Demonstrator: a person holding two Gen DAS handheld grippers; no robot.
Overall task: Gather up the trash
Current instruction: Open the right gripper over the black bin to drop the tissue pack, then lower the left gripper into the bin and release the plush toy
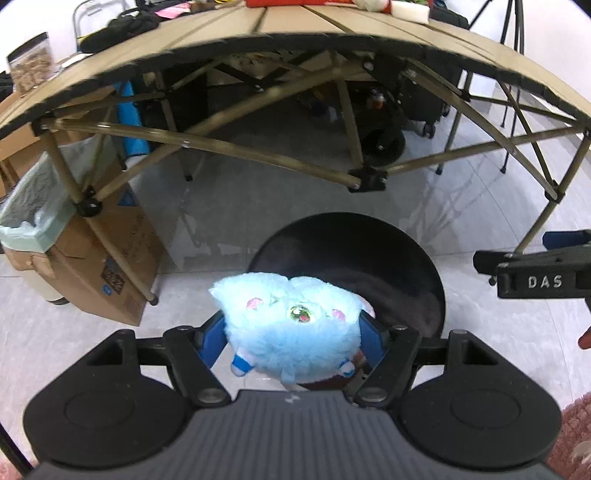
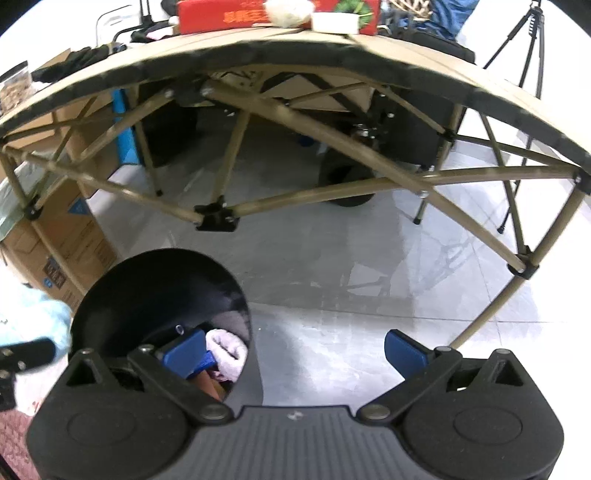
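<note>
Blue plush toy (image 1: 291, 332) sits clenched in the left claw (image 1: 293, 338) above the black bin (image 1: 406, 266), not yet dropped; right claw (image 2: 295, 350) hangs released, a pink cloth (image 2: 227, 354) already inside.

The plush toy (image 1: 291, 328) is fluffy pale-blue pile with glossy plastic eyes. The black bin (image 1: 388, 266) looks like smooth plastic with a dull sheen; a soft pink cloth (image 2: 227, 354) lies inside it. The left hand-held gripper (image 1: 291, 339) has matt black plastic links, and the fingers (image 2: 404, 349) of the right hand-held gripper (image 2: 295, 350) carry smooth blue pads. The desk (image 1: 258, 22) has matt tan slats on satin metal tubes. The floor (image 2: 351, 295) is glossy pale tile. The box (image 1: 110, 266) is rough brown cardboard.
</note>
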